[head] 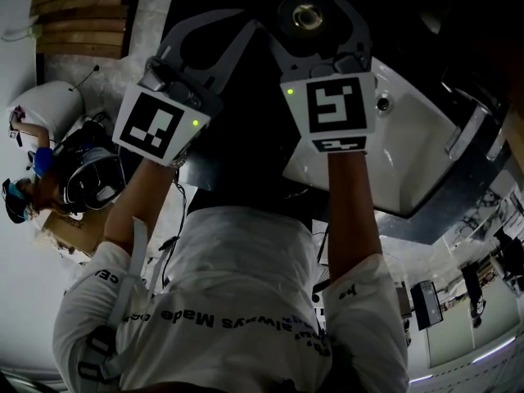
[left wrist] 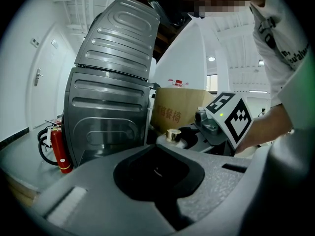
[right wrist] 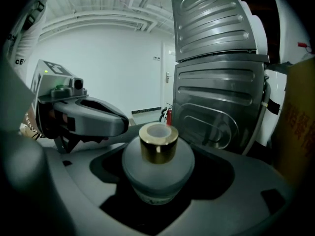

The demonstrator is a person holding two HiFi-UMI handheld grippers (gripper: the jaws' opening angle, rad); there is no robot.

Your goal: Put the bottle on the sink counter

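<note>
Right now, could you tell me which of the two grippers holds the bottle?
The right gripper: the gold-capped bottle sits between its jaws, while the left gripper has nothing between its own.

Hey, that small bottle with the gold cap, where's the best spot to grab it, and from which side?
Grip the bottle by its round frosted body, below the gold cap, coming from the side with jaws level. The body is the widest part and fits the jaws' curved hollow; the cap is short and narrow. The right gripper holds it so.

Dark counter [head: 458, 215] carries a white (glossy) sink [head: 409, 154].
</note>
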